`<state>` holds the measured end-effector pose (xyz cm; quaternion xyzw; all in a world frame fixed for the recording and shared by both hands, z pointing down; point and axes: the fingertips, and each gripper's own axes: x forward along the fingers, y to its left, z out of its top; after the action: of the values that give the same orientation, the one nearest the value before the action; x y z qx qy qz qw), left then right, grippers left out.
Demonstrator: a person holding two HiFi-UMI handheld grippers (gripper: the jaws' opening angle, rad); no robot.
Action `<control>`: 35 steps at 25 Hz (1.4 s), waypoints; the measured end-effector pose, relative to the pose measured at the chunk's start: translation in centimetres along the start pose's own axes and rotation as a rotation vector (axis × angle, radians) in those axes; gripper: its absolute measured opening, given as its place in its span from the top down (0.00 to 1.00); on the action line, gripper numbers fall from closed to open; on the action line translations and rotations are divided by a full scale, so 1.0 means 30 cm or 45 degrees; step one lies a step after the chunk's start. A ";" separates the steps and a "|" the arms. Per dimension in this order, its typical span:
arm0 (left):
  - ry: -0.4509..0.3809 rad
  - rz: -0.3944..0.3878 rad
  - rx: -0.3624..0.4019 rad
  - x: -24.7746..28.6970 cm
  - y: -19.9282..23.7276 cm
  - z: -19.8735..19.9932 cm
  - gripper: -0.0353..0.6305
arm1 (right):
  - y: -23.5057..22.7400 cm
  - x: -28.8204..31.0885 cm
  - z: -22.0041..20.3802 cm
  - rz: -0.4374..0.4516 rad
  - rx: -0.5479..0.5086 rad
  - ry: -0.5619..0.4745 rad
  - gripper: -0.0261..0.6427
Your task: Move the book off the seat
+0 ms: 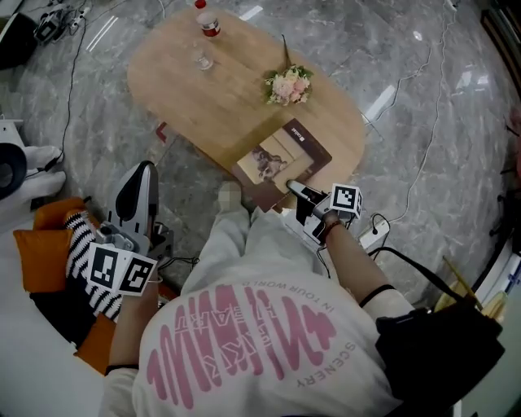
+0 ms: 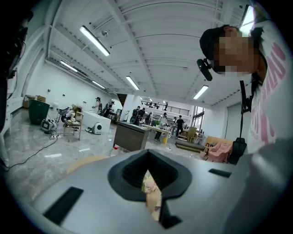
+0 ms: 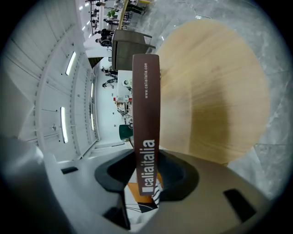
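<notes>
A brown book (image 1: pixel 281 159) lies tilted at the near edge of the oval wooden table (image 1: pixel 212 89), partly over the rim. My right gripper (image 1: pixel 296 190) is shut on its near edge. In the right gripper view the brown spine (image 3: pixel 145 114) with white lettering stands between the jaws, and the table top (image 3: pixel 215 91) is behind it. My left gripper (image 1: pixel 140 175) hangs at the left over the seat's orange cushions (image 1: pixel 42 259). Its jaws are together with nothing in them. The left gripper view (image 2: pixel 153 201) shows only a thin slit between them.
On the table stand a red-capped bottle (image 1: pixel 209 18), a glass (image 1: pixel 203 57) and a small bunch of flowers (image 1: pixel 288 85). A striped cushion (image 1: pixel 81 244) lies on the seat. A white power strip (image 1: pixel 374 234) and cables lie on the marble floor to the right.
</notes>
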<state>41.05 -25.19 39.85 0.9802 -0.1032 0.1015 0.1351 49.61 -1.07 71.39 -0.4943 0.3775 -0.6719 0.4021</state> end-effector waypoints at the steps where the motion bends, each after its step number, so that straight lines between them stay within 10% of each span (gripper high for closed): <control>1: 0.001 0.019 -0.002 -0.015 0.003 -0.007 0.94 | -0.014 0.003 -0.003 -0.027 0.015 0.012 0.72; 35: 0.014 0.277 -0.016 -0.201 0.053 -0.162 0.94 | -0.324 0.073 -0.023 -0.352 -0.086 0.276 0.72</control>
<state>34.06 -24.26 43.45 0.9617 -0.2090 0.1205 0.1298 46.91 0.81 80.81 -0.4794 0.3696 -0.7571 0.2459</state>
